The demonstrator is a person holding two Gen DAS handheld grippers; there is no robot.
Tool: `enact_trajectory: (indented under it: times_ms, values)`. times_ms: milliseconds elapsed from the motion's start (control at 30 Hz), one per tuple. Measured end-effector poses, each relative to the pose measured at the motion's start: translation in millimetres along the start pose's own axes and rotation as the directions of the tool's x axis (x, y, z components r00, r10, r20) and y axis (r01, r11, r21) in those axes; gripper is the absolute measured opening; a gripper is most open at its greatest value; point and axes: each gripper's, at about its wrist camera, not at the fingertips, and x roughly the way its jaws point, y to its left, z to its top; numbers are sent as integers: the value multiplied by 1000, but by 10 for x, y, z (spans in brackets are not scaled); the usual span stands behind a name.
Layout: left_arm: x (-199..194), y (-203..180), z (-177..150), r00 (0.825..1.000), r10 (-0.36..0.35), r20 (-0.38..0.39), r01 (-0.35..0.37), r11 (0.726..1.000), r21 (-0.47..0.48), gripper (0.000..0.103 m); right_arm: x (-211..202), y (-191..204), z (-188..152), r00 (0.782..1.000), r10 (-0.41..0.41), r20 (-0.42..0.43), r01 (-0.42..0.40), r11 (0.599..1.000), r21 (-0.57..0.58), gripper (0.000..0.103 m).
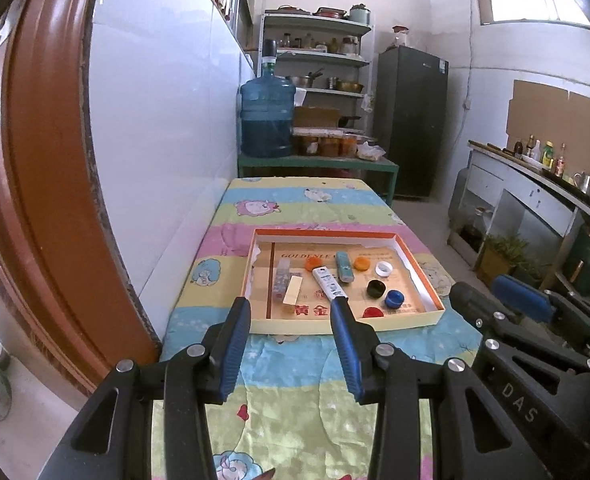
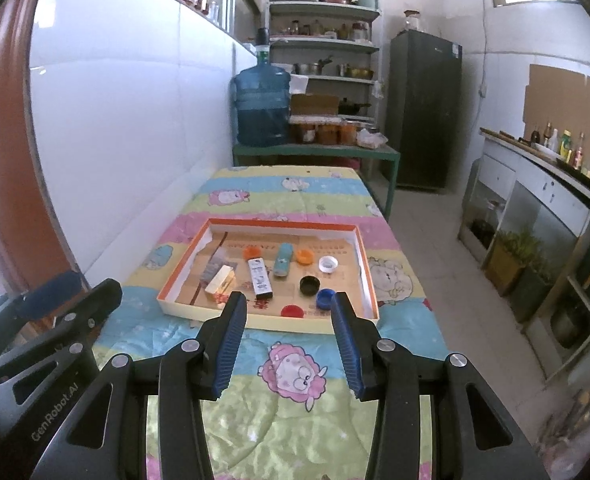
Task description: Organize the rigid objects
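Kitchen table under cartoon quilt (image 2: 295, 412), shallow cardboard tray (image 2: 369, 276) holding bottle caps, remotes. Left gripper (image 1: 291, 308), right gripper (image 2: 289, 304): apart, empty. Probably between picks; next, choosing item.

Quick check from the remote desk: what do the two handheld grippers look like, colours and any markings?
Both are black plastic linkage frames with silver round pivot bolts and triangular cut-outs. The left gripper and the right gripper each carry two long ribbed blue pads. Seen side-on, the right gripper's body reads "DAS"; the left one's reads "GenRobot.AI". No cables or sleeves show.
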Motion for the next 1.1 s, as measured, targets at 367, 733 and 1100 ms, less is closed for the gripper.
enact_trajectory:
  times_ms: [367,733,1100]
  values:
    - [-157,20,-85,999,28,22,-28,1000,-1,41,-180,68,-62,1000,-2,25,3,1000,-13,45]
    - [-269,6,-141,999,20,41,-20,1000,-10,41,-291,71,-114,999,-8,40,9,1000,-18,45]
    - [-305,-1,-171,999,23,40,-22,1000,-12,41,-325,94,-132,999,-4,42,5,1000,-25,46]
